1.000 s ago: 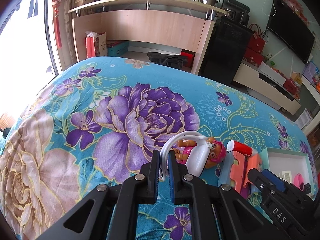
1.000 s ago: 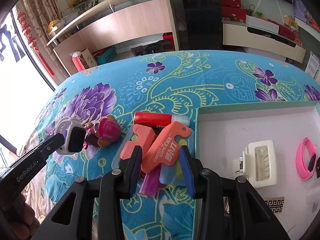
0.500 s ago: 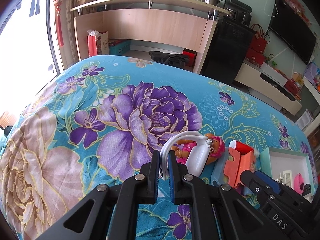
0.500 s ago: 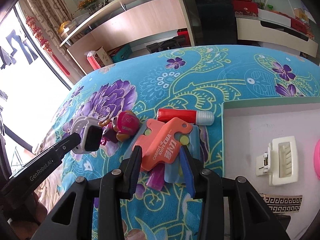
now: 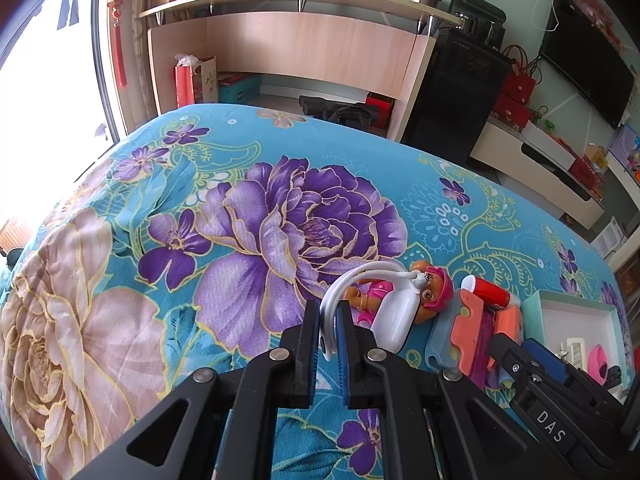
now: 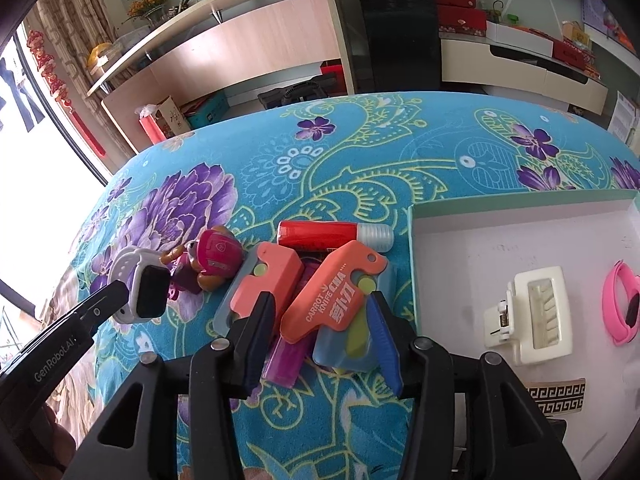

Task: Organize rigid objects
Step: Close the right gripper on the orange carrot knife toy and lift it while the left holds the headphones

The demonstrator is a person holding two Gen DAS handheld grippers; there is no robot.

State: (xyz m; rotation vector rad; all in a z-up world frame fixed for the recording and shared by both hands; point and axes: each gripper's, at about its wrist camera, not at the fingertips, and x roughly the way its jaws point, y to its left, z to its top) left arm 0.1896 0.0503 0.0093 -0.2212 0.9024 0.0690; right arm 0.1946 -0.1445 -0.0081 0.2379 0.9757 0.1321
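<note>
My left gripper (image 5: 329, 320) is shut on the strap of a white smartwatch (image 5: 394, 320), which also shows in the right wrist view (image 6: 140, 290) with its black screen. A toy pup figure in a pink helmet (image 5: 434, 290) lies just behind it. My right gripper (image 6: 320, 316) is open around an orange carrot knife toy (image 6: 334, 292) lying on a pile with a second orange piece (image 6: 272, 280), blue and purple plastic parts and a red glue stick (image 6: 320, 234).
A white tray with a green rim (image 6: 520, 200) lies right of the pile and holds a cream hair clip (image 6: 528, 316) and a pink band (image 6: 624, 304). The floral blue cloth (image 5: 200, 220) covers the surface. Shelves and a desk stand behind.
The left gripper, still holding the watch, has eased back and up slightly. The right gripper has shifted a little left over the pile, so less of the tray shows.
</note>
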